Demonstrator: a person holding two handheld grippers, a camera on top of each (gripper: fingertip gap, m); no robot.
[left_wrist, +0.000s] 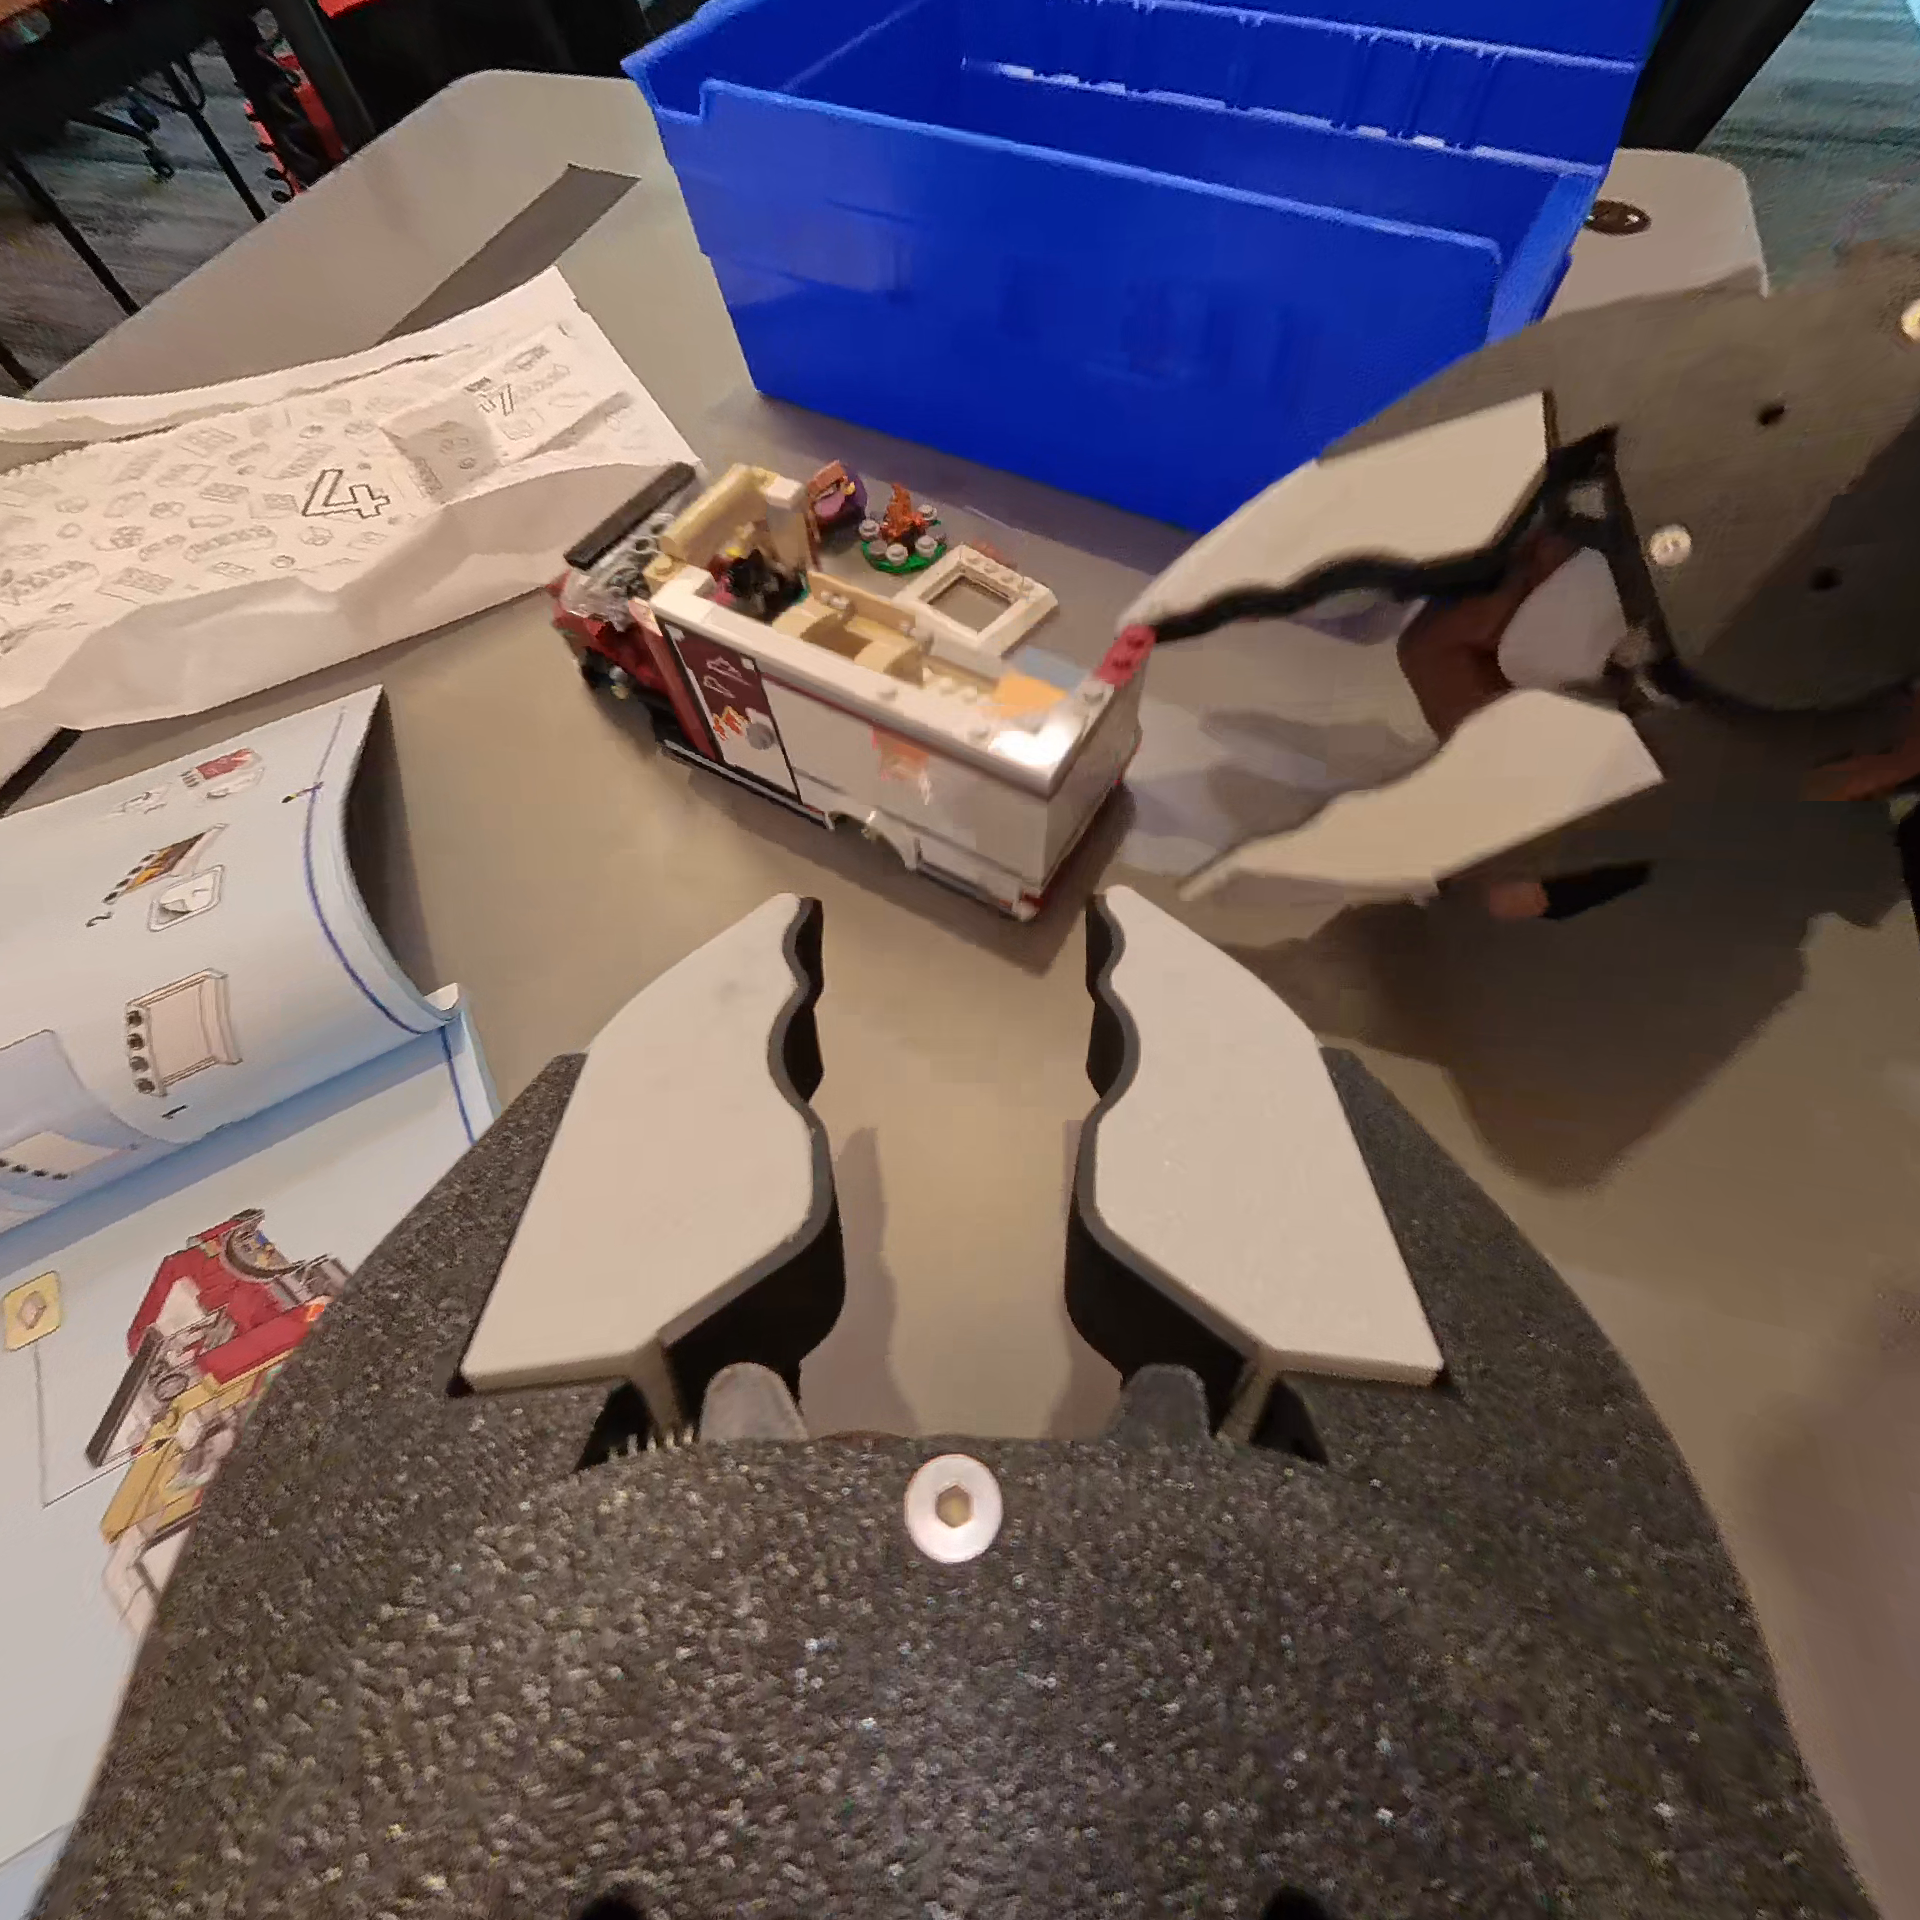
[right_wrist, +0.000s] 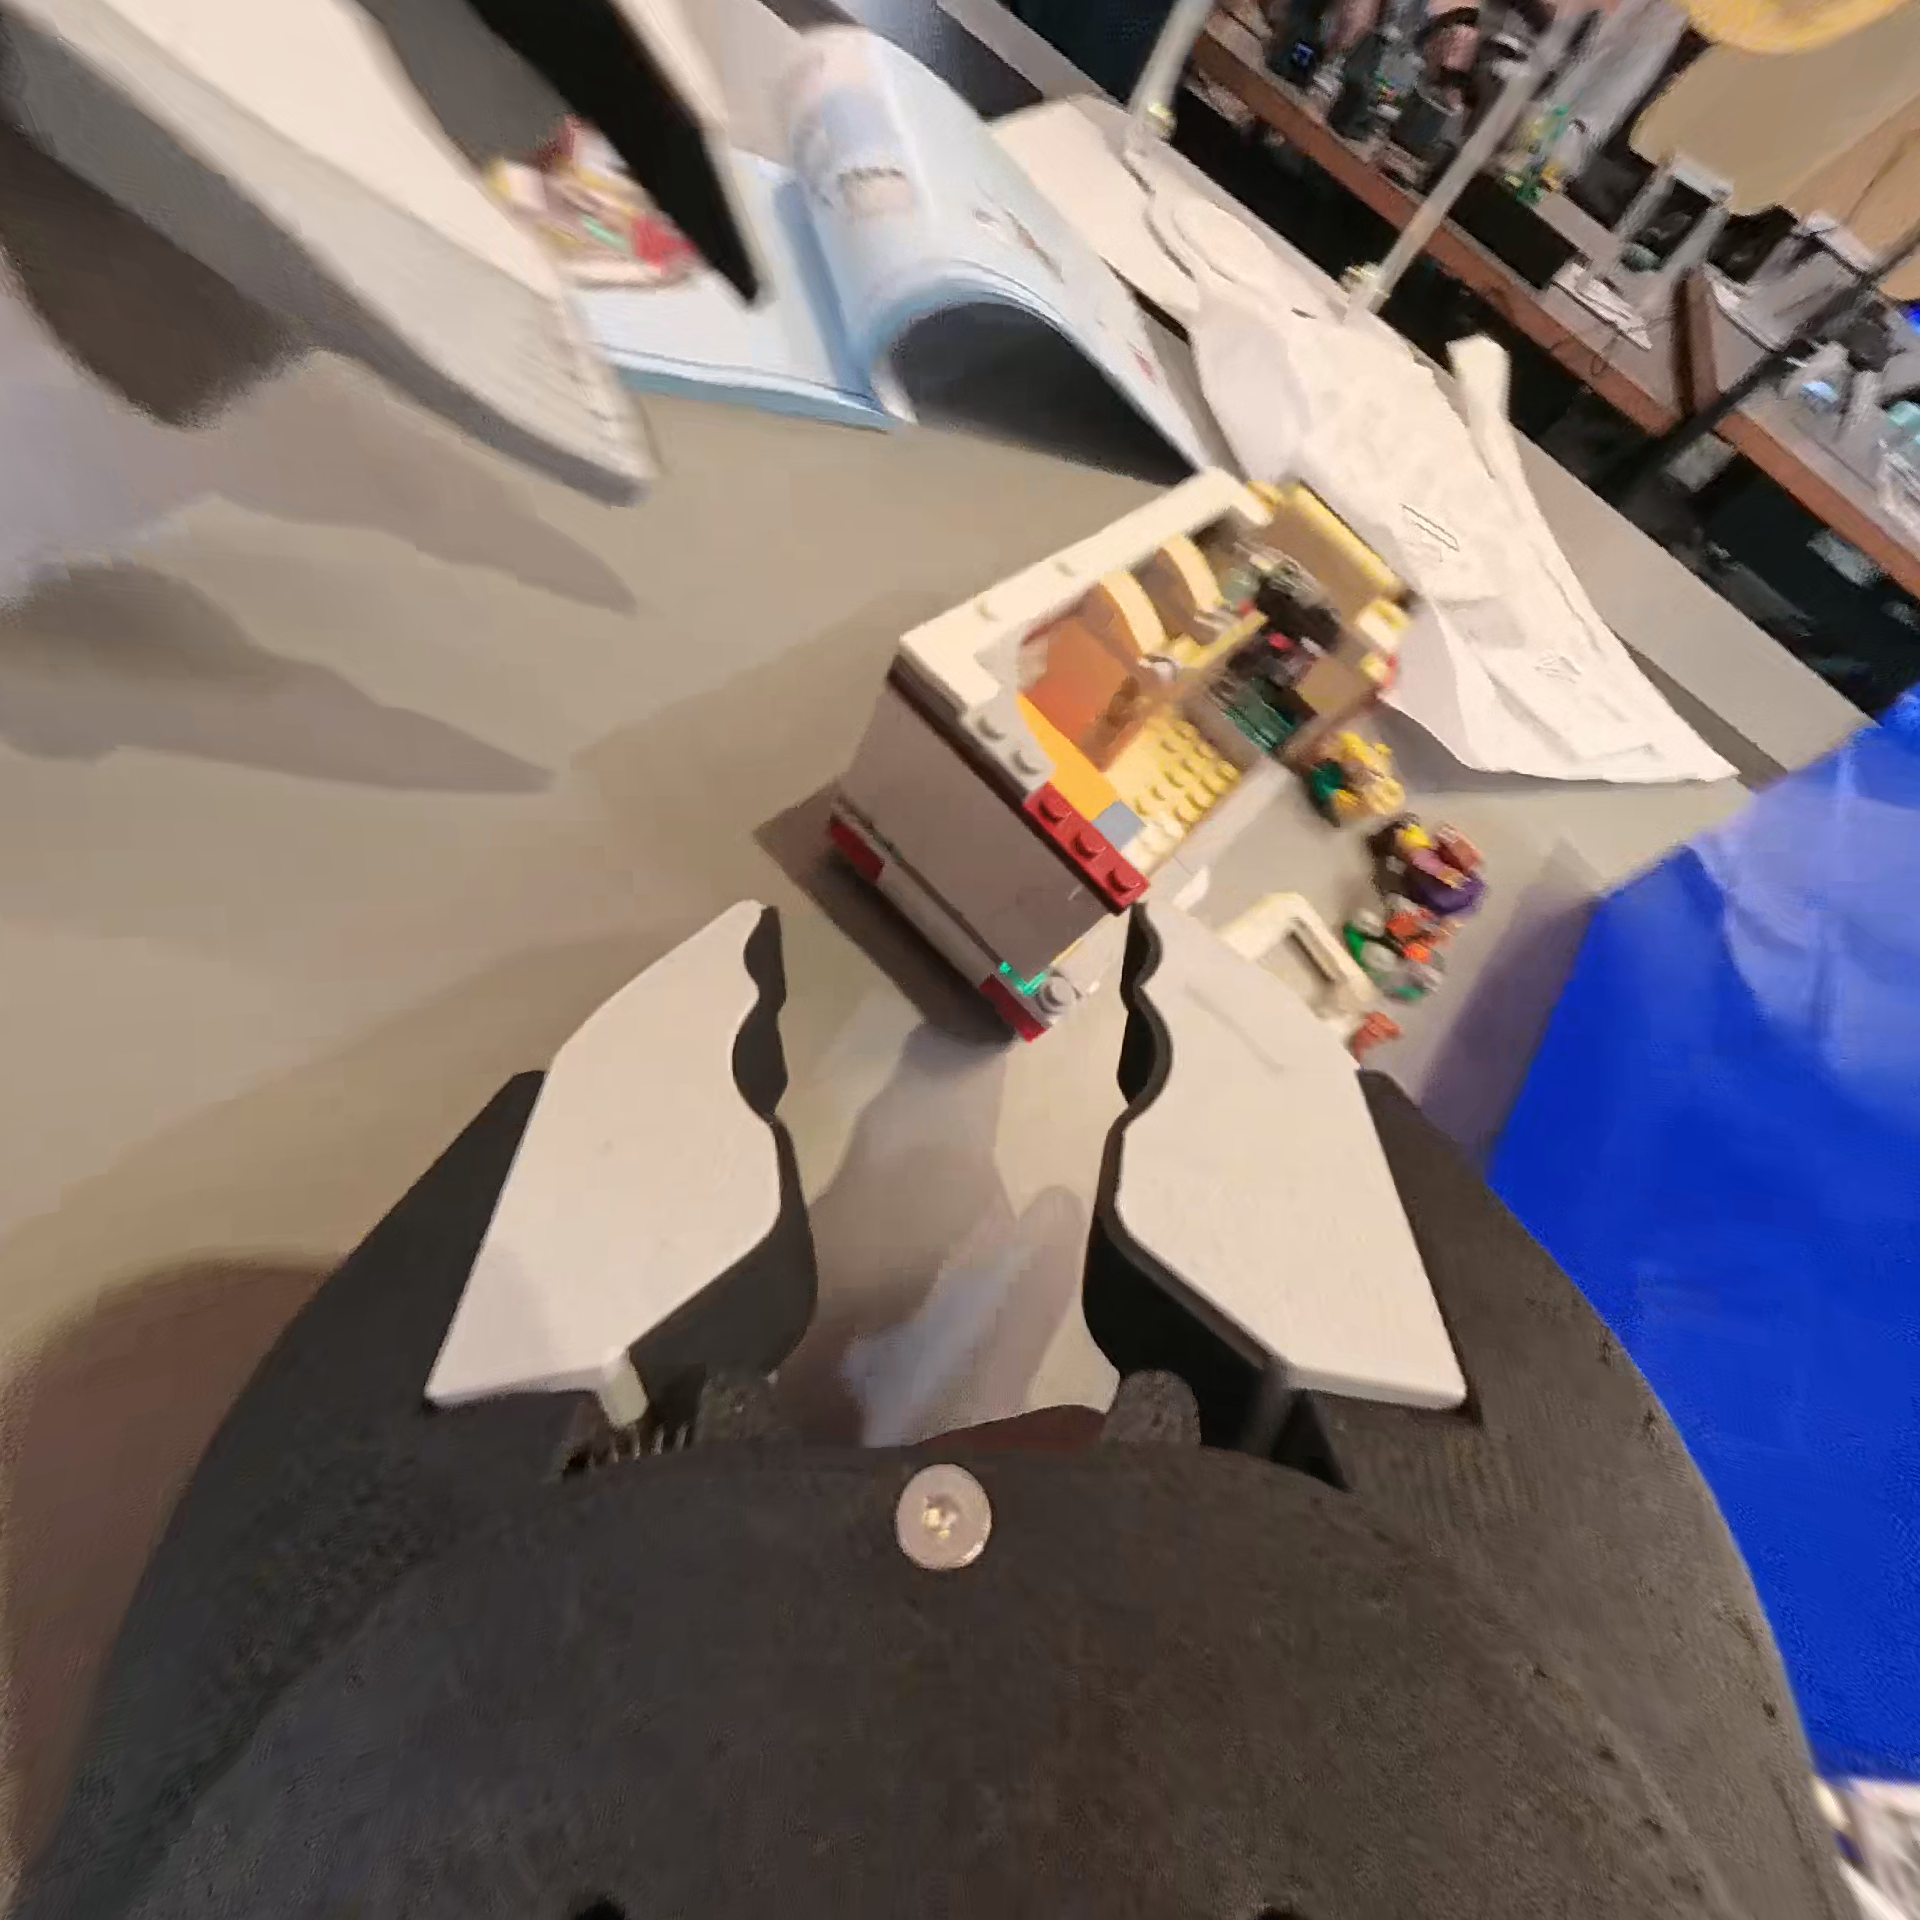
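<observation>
A white and dark red toy brick truck stands on the grey table, its roof open. My left gripper is open and empty, just short of the truck's rear corner. My right gripper is open and empty at the truck's rear end. It also shows in the left wrist view, with its upper fingertip close to a dark red brick on the truck's top rear edge. That brick sits on the truck just above my right finger; I cannot tell whether they touch.
A blue bin stands behind the truck. An open instruction booklet and a crumpled printed paper bag lie to the left. A white window frame piece and small figures lie between truck and bin.
</observation>
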